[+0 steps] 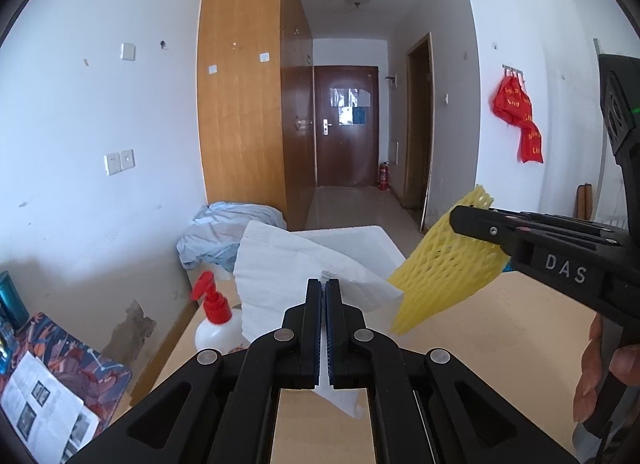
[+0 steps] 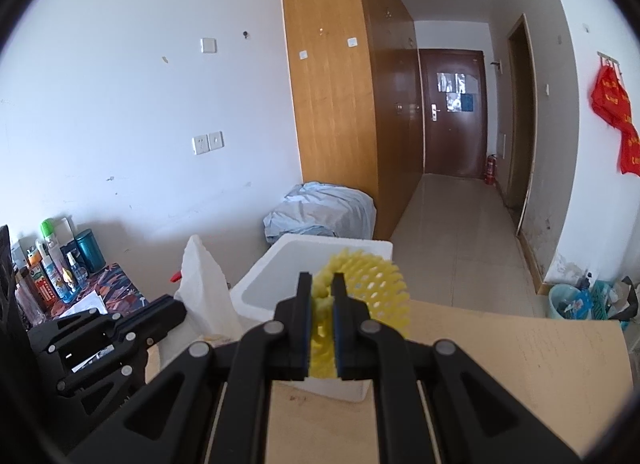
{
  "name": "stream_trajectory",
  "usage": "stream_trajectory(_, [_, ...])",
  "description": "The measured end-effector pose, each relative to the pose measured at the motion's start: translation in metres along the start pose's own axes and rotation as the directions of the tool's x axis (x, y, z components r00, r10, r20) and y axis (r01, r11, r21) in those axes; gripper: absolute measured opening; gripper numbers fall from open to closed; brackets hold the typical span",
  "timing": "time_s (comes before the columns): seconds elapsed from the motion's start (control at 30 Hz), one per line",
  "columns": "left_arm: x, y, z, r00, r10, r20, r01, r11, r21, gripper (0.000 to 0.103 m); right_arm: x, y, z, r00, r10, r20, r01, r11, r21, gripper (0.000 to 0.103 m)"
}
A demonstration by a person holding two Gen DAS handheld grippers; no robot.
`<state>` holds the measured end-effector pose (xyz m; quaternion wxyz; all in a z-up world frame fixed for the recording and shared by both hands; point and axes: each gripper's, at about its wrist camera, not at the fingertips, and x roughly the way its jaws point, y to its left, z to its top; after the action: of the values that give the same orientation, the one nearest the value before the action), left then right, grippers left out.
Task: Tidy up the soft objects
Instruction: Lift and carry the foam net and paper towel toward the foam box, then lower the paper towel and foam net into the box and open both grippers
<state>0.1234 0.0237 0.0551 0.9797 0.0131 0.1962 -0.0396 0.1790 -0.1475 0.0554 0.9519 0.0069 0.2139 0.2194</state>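
Left gripper [image 1: 323, 284] pinches a white tissue sheet [image 1: 296, 264], limp and near weightless; hold at an edge. Right gripper [image 2: 322, 284] clamps yellow foam netting [image 2: 360, 284], springy, crushable, best taken mid-body. Both are held above the table [image 2: 520, 364], before the white foam box [image 2: 280, 264]. Box floor hidden; tissue's lower corner cut off behind the jaws.

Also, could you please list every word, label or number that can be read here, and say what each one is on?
"DAS": white letters on the right gripper, on its black body.
Red cloth on the wall hooks: yellow writing, too blurred to read.
Papers on the door: too small.
Leaflet at lower left: print too small.
Bottles by the wall: labels blurred.
Desk: faint scribbles, unreadable.
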Motion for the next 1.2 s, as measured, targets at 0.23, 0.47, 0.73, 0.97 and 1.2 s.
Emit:
stream_trajectory(0.23, [0.029,0.004,0.02,1.0,0.008,0.003,-0.008,1.0,0.0,0.002,0.022,-0.009,0.016,1.0,-0.01,0.008,0.01,1.0,-0.007,0.011])
stream_trajectory(0.47, [0.065,0.009,0.041,1.0,0.009,0.004,-0.009,1.0,-0.007,0.002,0.056,-0.02,0.027,1.0,-0.021,-0.01,0.021,1.0,0.009,0.011])
stream_trajectory(0.73, [0.105,0.015,0.049,1.0,0.003,-0.013,-0.003,1.0,-0.026,0.002,0.084,-0.029,0.028,0.999,-0.013,-0.029,0.014,0.999,0.038,0.011])
stream_trajectory(0.97, [0.131,0.017,0.042,0.999,0.007,-0.038,-0.007,1.0,-0.022,0.002,0.092,-0.033,0.025,0.999,-0.016,-0.034,0.018,0.999,0.051,0.011])
stream_trajectory(1.2, [0.141,0.014,0.037,0.999,0.003,-0.051,-0.003,1.0,-0.016,0.002,0.098,-0.037,0.027,0.999,-0.022,-0.039,0.025,0.998,0.06,0.011])
